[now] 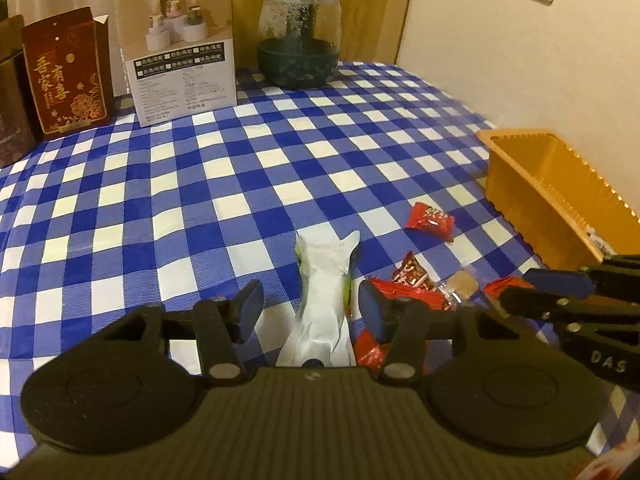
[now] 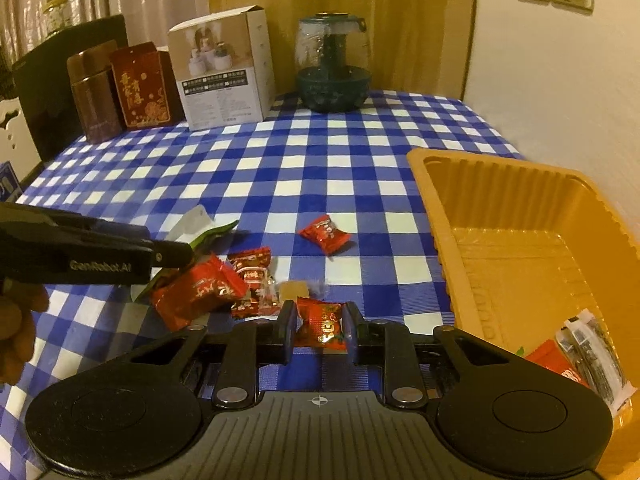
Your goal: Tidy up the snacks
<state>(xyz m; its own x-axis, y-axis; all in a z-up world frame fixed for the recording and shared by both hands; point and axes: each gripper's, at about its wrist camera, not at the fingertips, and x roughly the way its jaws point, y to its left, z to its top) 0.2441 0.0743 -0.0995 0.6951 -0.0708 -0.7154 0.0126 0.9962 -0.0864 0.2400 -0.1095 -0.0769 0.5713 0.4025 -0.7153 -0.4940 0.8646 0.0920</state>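
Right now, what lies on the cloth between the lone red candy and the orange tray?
Nothing: in the right wrist view only bare checkered tablecloth lies between the lone red candy and the orange tray.

Warm dim indoor light, soft pics, heavy fisheye bend w/ dark corners.

"GenRobot.AI" is printed in pale letters on the black side of the left gripper (image 2: 176,254), as seen from the right wrist view. The letters "DAS" are embossed on the dark body of the right gripper (image 1: 516,300) in the left wrist view. Gold Chinese characters, "吾家有喜", are printed down the front of the dark red box (image 1: 66,74), above a gold flower drawing. Rows of small print are carried on the white box (image 1: 184,76), too small to be read. Markings on the red candy wrappers (image 2: 324,322) cannot be made out.
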